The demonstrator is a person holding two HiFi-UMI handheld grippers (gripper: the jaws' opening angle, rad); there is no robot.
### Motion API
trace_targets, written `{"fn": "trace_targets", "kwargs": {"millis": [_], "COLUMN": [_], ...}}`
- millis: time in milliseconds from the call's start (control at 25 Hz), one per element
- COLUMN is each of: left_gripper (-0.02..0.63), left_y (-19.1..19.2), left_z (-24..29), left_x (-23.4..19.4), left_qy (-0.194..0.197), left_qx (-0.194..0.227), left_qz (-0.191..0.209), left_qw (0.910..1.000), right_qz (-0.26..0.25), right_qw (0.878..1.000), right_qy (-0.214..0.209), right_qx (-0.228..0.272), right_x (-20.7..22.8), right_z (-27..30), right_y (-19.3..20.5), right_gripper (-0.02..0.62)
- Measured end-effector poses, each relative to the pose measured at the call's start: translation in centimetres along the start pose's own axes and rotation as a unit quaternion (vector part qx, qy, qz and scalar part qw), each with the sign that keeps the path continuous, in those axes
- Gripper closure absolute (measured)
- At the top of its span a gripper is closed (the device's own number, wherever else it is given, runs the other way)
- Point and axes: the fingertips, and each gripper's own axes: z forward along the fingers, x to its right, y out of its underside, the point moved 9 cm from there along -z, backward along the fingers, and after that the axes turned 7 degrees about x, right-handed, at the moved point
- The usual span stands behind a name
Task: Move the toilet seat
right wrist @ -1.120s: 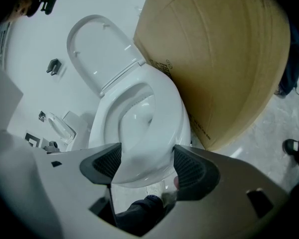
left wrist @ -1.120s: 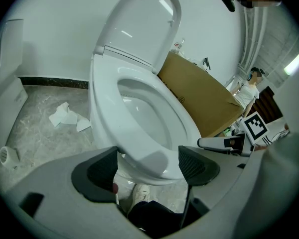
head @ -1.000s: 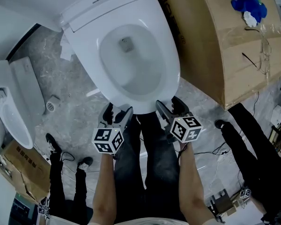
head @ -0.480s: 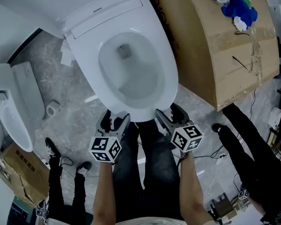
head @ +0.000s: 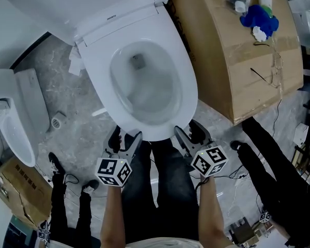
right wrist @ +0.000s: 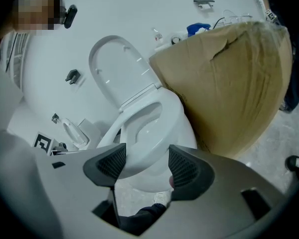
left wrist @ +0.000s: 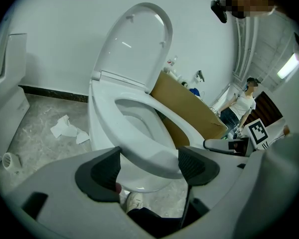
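Left tool spread; right tool closing around seat.

My seat and its lid read plain glossy white. The floor is grey with pale marbled veining. At two o'clock the box is flat cardboard brown, with a bright blue lump on it. At ten o'clock lies white paper. At six o'clock, the trousers are black.

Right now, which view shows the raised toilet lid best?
The left gripper view: the lid stands whole and upright there. The right gripper view shows it smaller; the head view, foreshortened and cropped at the top.
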Motion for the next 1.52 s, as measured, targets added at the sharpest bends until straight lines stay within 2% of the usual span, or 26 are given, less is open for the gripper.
{"fn": "trace_targets", "kwargs": {"millis": [1000, 1240, 1400, 1520], "left_gripper": [0.235, 0.239, 0.295, 0.335], "left_y": [-4.3, -5.4, -6.2, -6.7], "left_z": [-2.8, -3.4, -4.1, -4.6], "left_x": [1.8, 2.3, 2.6, 2.9], "left_qy": [0.007, 0.0, -0.018, -0.022], "left_qx": [0.068, 0.088, 0.105, 0.113], "left_qz": [-0.042, -0.037, -0.044, -0.031], "left_qw": [0.9968, 0.9955, 0.9934, 0.9929], "right_qz": [0.01, 0.016, 0.017, 0.018], "right_qw": [0.998, 0.998, 0.997, 0.996], "right_qy": [-0.035, -0.042, -0.047, -0.048], "right_qx": [0.042, 0.053, 0.061, 0.066], "right_x": [-3.3, -3.9, -4.4, -4.7], "right_z": [-2.4, -2.7, -2.9, -3.0], "right_y": [-5.1, -6.1, -6.8, -7.3], "right_gripper": [0.324, 0.324, 0.324, 0.324]}}
